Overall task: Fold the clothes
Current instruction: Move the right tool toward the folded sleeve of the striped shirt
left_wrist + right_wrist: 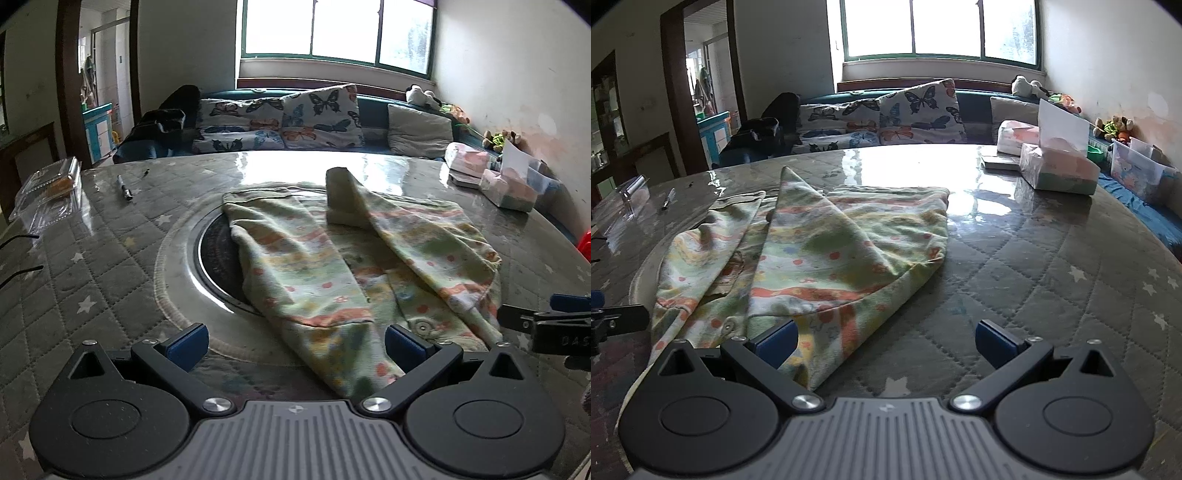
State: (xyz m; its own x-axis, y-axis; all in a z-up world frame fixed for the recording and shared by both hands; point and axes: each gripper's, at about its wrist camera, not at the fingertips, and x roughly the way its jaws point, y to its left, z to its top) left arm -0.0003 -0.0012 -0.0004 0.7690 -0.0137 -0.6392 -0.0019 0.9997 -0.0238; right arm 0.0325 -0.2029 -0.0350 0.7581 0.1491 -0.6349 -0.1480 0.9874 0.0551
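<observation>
Now | garment (332, 258) on table (110, 240) | both jaws apart | lettering "DAS" partly readable

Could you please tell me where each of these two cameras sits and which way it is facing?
Left wrist view: sits on the left tongs, low over the table, looking across it toward the window; its own open blue-padded fingers show, and the right tongs enter at the right edge.
Right wrist view: sits on the right tongs, facing the same way; its open fingers show, the left tongs at the left edge.
Both share the printed garment, the butterfly cushions and the window.
</observation>
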